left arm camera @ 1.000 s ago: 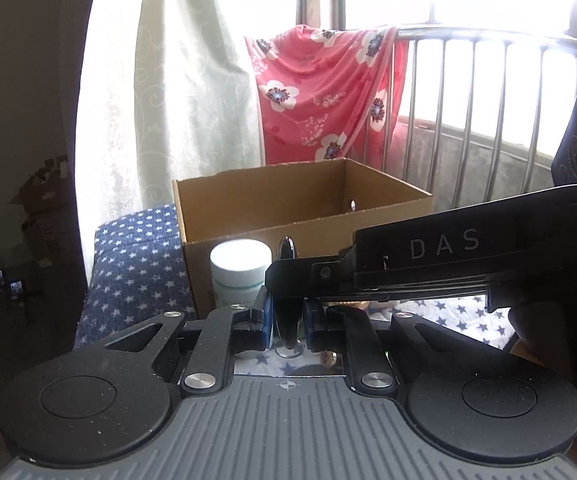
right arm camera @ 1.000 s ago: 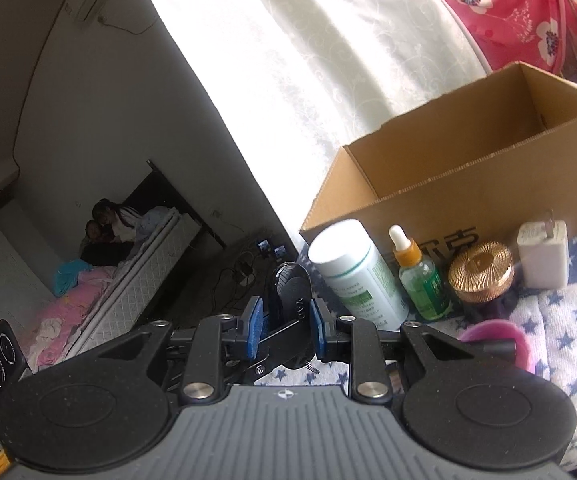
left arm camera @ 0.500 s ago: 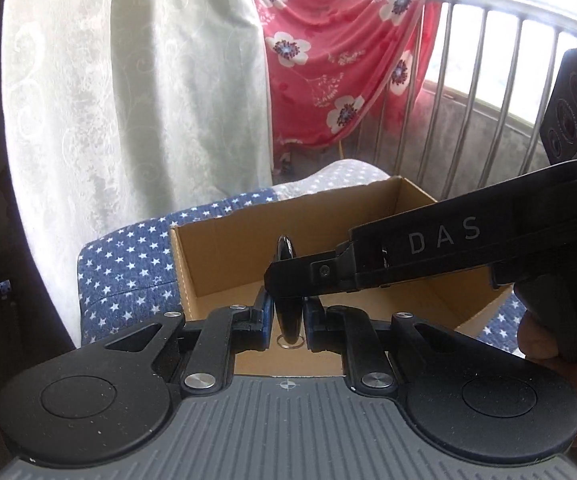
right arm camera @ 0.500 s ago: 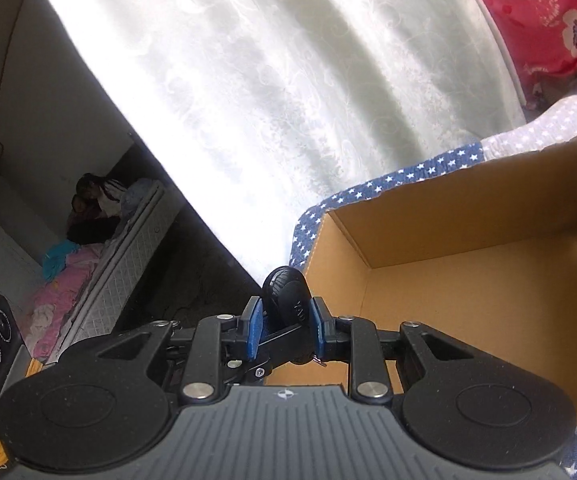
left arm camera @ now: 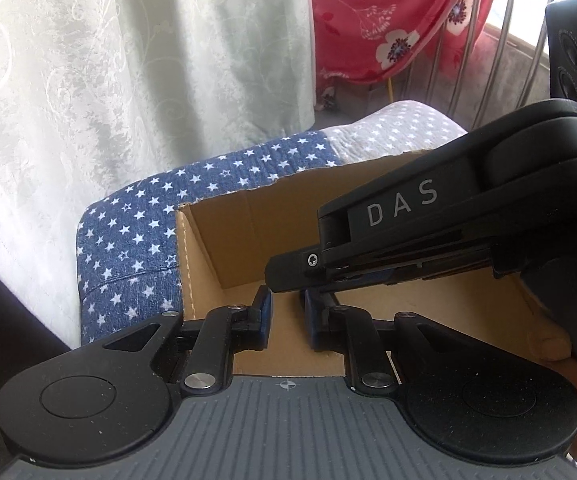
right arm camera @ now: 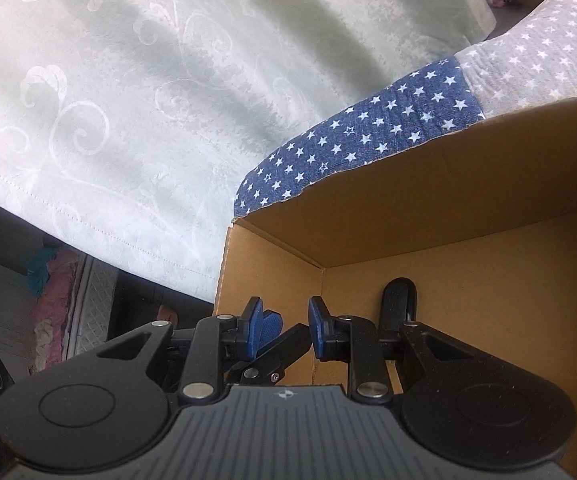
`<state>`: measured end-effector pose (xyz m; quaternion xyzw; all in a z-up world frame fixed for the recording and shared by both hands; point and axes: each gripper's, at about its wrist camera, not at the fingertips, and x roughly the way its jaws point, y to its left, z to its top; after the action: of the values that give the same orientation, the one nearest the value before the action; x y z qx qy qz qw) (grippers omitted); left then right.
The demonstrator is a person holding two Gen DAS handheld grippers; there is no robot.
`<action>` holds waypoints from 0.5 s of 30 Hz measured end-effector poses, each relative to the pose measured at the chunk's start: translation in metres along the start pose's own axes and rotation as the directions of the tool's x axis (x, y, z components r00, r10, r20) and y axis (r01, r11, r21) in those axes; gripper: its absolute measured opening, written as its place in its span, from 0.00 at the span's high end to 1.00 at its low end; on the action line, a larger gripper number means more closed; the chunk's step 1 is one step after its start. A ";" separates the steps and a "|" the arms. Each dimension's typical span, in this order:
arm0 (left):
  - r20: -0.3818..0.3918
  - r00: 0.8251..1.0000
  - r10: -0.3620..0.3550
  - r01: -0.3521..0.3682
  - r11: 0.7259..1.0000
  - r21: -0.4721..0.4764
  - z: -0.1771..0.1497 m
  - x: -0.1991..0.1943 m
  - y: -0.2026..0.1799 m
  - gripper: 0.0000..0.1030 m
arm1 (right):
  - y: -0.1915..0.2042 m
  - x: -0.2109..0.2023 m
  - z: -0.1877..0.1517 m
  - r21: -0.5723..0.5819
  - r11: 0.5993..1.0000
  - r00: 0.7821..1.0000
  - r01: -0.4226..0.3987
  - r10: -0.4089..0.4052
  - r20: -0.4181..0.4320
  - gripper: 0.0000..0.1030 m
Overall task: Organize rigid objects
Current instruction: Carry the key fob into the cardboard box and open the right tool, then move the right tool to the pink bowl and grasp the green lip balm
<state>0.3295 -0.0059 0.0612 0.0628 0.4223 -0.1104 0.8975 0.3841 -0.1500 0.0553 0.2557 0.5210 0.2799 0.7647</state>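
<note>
An open brown cardboard box (left arm camera: 224, 248) sits on a blue star-patterned cloth (left arm camera: 128, 240); it also fills the right wrist view (right arm camera: 272, 264). A flat black oblong object (right arm camera: 398, 304) lies on the box floor, just right of my right gripper. My left gripper (left arm camera: 286, 314) is open and empty over the box's near-left corner. My right gripper (right arm camera: 284, 326) is open and empty inside the box, crossing above the left one; its black body marked DAS (left arm camera: 440, 216) shows in the left wrist view.
A pale patterned curtain (left arm camera: 108, 60) hangs behind and left of the box. A red flowered cloth (left arm camera: 388, 20) hangs on metal railings (left arm camera: 528, 32) at the back right. A light starred cloth patch (right arm camera: 528, 68) lies beyond the box.
Both grippers moved forward and down over the box and opened. The black object they were both shut on is released and now lies on the box floor.
</note>
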 end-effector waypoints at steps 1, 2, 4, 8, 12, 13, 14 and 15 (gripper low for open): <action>0.008 1.000 -0.003 0.003 1.000 -0.002 -0.001 -0.006 0.000 0.82 | -0.001 -0.005 0.000 0.000 1.000 1.000 -0.008 0.008 0.005 0.73; 0.019 1.000 -0.002 0.002 1.000 -0.002 -0.002 -0.013 -0.001 0.81 | -0.001 -0.012 0.001 -0.001 1.000 1.000 -0.011 0.011 0.010 0.73; 0.051 0.999 -0.004 0.003 1.000 0.006 -0.005 -0.029 -0.004 0.77 | 0.001 -0.030 -0.003 -0.011 1.000 0.999 -0.017 0.017 0.029 0.73; 0.120 0.993 -0.015 0.012 1.000 0.021 -0.017 -0.068 -0.010 0.63 | 0.007 -0.081 -0.018 -0.044 0.998 0.995 -0.036 0.040 0.092 0.73; 0.195 0.980 -0.034 0.028 0.999 0.032 -0.036 -0.113 -0.015 0.55 | 0.019 -0.144 -0.044 -0.117 0.991 0.982 -0.058 0.078 0.174 0.73; 0.212 0.976 -0.046 0.039 0.999 0.036 -0.044 -0.125 -0.016 0.52 | 0.022 -0.159 -0.051 -0.136 0.989 0.976 -0.065 0.091 0.197 0.73; 0.225 0.973 -0.053 0.046 0.998 0.037 -0.052 -0.133 -0.018 0.50 | 0.024 -0.175 -0.060 -0.158 0.985 0.970 -0.071 0.106 0.220 0.72; 0.233 0.971 -0.058 0.050 0.998 0.037 -0.059 -0.141 -0.020 0.50 | 0.024 -0.189 -0.069 -0.177 0.981 0.963 -0.074 0.117 0.243 0.72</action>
<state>0.1933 0.0076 0.1316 0.0519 0.3132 -0.1480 0.9367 0.2581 -0.2569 0.1730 0.2494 0.3816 0.3243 0.8289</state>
